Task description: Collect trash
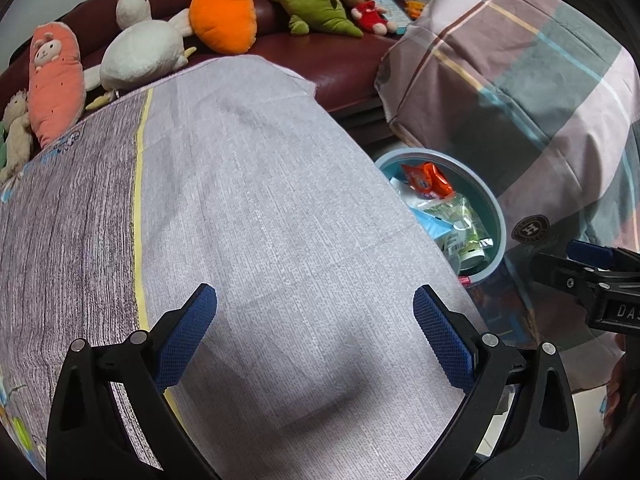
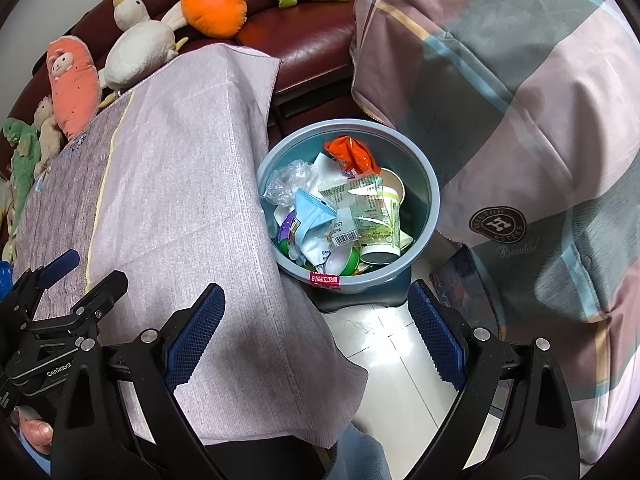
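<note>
A blue round bin (image 2: 424, 216) stands on the floor beside the cloth-covered table, filled with trash: an orange wrapper (image 2: 354, 154), a green-white cup (image 2: 382, 220), crumpled clear plastic (image 2: 288, 182) and paper packets. In the left wrist view the bin (image 1: 494, 216) is partly hidden by the table edge. My left gripper (image 1: 314, 336) is open and empty above the cloth; it also shows at the left of the right wrist view (image 2: 80, 276). My right gripper (image 2: 316, 336) is open and empty, above the table edge and floor, short of the bin.
A pale purple cloth (image 1: 260, 220) covers the table. A dark red sofa (image 1: 340, 56) behind holds plush toys: an orange carrot (image 1: 222, 16), a white duck (image 1: 140, 52), a green dinosaur (image 1: 312, 4). A plaid blanket (image 2: 520, 100) drapes on the right. White tiles (image 2: 388, 360) lie below the bin.
</note>
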